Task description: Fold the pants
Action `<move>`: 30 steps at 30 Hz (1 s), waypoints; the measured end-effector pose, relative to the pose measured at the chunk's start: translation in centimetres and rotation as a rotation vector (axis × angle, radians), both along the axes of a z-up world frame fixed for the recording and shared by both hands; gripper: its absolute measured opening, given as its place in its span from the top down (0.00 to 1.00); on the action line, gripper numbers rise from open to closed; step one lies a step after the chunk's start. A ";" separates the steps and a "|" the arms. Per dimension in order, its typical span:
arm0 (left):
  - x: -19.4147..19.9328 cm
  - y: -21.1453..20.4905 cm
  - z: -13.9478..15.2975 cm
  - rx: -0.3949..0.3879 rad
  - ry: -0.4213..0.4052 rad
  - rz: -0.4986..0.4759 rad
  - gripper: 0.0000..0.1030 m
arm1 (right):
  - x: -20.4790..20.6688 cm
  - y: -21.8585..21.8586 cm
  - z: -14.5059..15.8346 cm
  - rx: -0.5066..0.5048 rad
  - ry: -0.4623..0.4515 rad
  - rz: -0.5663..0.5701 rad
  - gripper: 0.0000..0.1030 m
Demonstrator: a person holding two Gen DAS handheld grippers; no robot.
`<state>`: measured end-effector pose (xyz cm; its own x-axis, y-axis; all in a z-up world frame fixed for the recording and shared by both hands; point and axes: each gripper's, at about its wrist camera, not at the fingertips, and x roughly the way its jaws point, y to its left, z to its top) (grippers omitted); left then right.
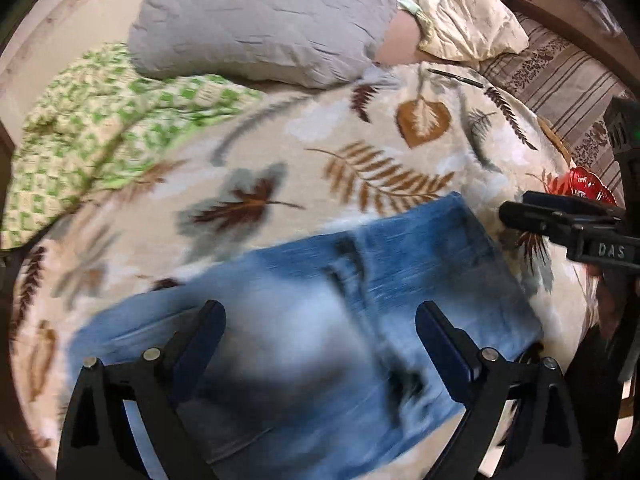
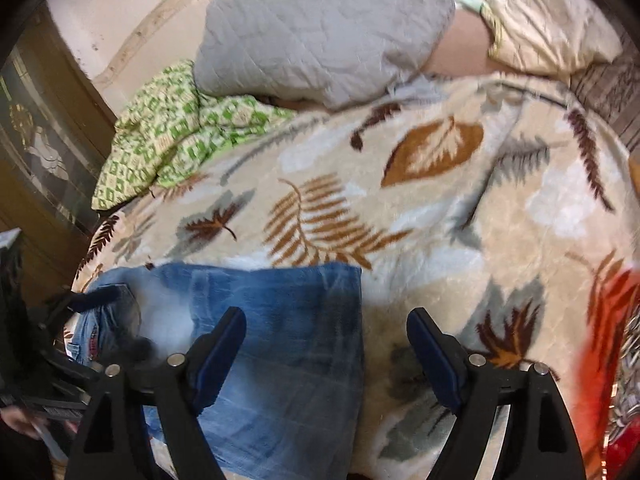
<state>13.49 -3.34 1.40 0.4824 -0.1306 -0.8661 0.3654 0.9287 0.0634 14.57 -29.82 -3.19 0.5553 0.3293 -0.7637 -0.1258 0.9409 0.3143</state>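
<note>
Pants (image 1: pixel 304 320) folded, edges on blanket (image 1: pixel 360 140) | both hand-held grippers wide open, empty | open blanket beyond

One pair of blue jeans (image 1: pixel 360 280), two grippers, one leaf-print blanket (image 1: pixel 360 140), one grey pillow (image 1: pixel 260 24), one green-patterned cloth (image 1: pixel 100 128)

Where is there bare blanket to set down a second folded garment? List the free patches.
Free: the leaf-print blanket right of the jeans, up to the red item; also the strip between the jeans' far edge and the grey pillow. Crowded: far left, where the green-checked cloth bunches under that pillow, and the cream pillow corner.
</note>
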 end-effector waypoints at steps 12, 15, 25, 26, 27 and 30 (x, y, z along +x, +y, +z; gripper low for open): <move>-7.5 14.7 8.9 0.187 -0.031 0.112 0.04 | -2.0 5.1 2.8 0.005 -0.094 0.119 0.18; -9.1 16.1 7.2 0.121 0.000 0.143 0.03 | -2.7 5.5 2.1 0.004 -0.083 0.130 0.18; -9.7 6.2 -2.3 -0.095 0.007 0.036 0.03 | -3.7 0.1 -0.3 -0.029 0.000 0.092 0.18; -9.6 5.0 -2.4 -0.091 -0.010 0.008 0.03 | -3.6 -0.4 -0.4 -0.026 0.006 0.088 0.18; -9.5 3.6 -2.8 -0.092 -0.022 -0.023 0.03 | -3.5 -0.9 -0.4 -0.023 0.013 0.083 0.18; -9.1 0.4 -3.9 -0.097 -0.019 -0.102 0.03 | -3.2 -2.2 -0.7 -0.010 0.032 0.080 0.18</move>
